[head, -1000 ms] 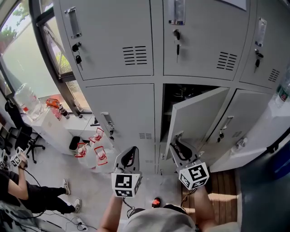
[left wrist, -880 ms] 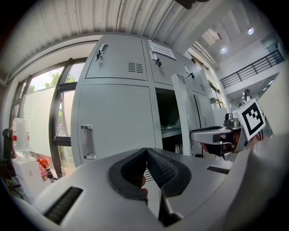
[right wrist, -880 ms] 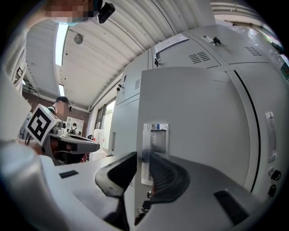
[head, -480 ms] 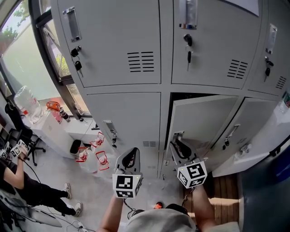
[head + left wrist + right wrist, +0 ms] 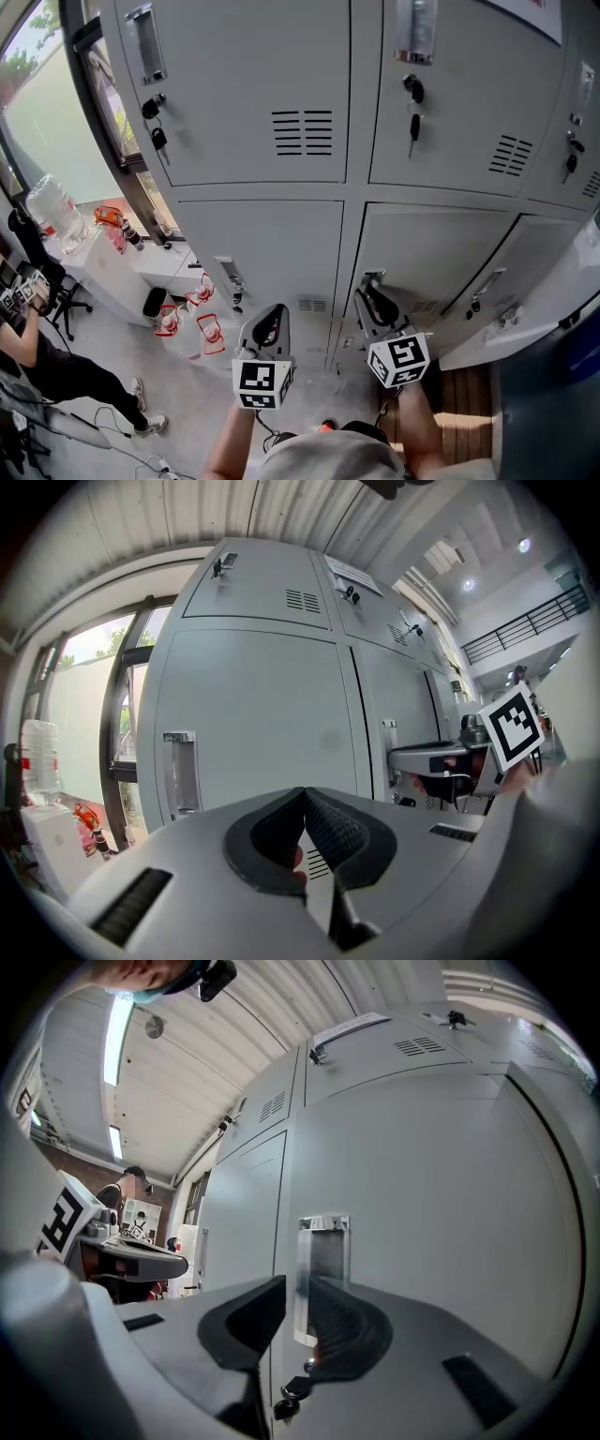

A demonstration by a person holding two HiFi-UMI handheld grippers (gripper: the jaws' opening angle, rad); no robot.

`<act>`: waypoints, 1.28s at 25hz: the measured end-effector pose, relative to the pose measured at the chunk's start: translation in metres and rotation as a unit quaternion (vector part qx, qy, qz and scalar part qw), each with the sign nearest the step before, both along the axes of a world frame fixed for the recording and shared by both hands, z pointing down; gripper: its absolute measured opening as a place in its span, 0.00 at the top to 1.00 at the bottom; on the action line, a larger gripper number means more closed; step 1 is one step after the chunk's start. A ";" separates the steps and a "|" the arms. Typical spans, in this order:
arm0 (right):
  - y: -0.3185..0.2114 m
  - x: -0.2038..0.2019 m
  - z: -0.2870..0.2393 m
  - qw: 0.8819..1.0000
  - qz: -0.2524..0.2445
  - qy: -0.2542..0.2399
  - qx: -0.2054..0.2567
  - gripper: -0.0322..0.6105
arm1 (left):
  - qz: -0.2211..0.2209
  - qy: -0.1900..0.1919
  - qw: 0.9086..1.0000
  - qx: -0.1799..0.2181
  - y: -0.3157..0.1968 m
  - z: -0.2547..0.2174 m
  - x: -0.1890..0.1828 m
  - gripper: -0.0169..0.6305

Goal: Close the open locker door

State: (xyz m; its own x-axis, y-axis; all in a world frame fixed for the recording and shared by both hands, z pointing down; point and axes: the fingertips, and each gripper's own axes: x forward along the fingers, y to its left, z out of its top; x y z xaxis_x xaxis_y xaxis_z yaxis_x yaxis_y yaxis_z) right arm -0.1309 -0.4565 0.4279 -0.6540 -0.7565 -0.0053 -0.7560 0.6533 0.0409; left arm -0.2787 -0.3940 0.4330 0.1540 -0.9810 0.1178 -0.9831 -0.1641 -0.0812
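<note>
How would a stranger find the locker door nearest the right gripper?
Face the grey locker bank and take its lower row. The middle door is the one: only it has the right gripper at its left-edge handle.

The top lockers [image 5: 253,84] run off the upper edge of the head view, and the far right locker [image 5: 562,272] is cut by the right edge. The right gripper [image 5: 367,283] reaches the middle door [image 5: 441,253], but whether its tips touch it cannot be told. In the right gripper view the jaws cover the lower end of the handle [image 5: 322,1260] and part of the key [image 5: 286,1397]. The left gripper [image 5: 302,793] hides the bottom of the left door [image 5: 253,724]. The sign [image 5: 354,572] is too small to read. A person [image 5: 47,375] is cut off at the left edge.
</note>
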 end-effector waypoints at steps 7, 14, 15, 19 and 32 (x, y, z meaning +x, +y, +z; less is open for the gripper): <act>-0.012 -0.003 0.000 1.000 0.006 0.002 -0.004 0.82 | -0.005 0.003 1.000 0.001 -0.007 0.001 -0.007 0.94; -0.020 -0.003 0.000 1.000 0.016 -0.001 -0.007 0.82 | -0.012 0.006 1.000 0.002 -0.009 0.001 -0.015 0.94; -0.020 -0.003 0.000 1.000 0.016 -0.002 -0.007 0.83 | -0.013 0.007 1.000 0.001 -0.009 0.002 -0.016 0.94; -0.021 -0.003 -0.001 1.000 0.018 -0.002 -0.006 0.84 | -0.016 0.007 1.000 -0.003 -0.010 0.003 -0.018 0.94; -0.017 0.006 -0.003 0.999 0.042 0.019 0.010 0.87 | -0.016 0.007 1.000 -0.009 -0.006 0.004 -0.014 0.94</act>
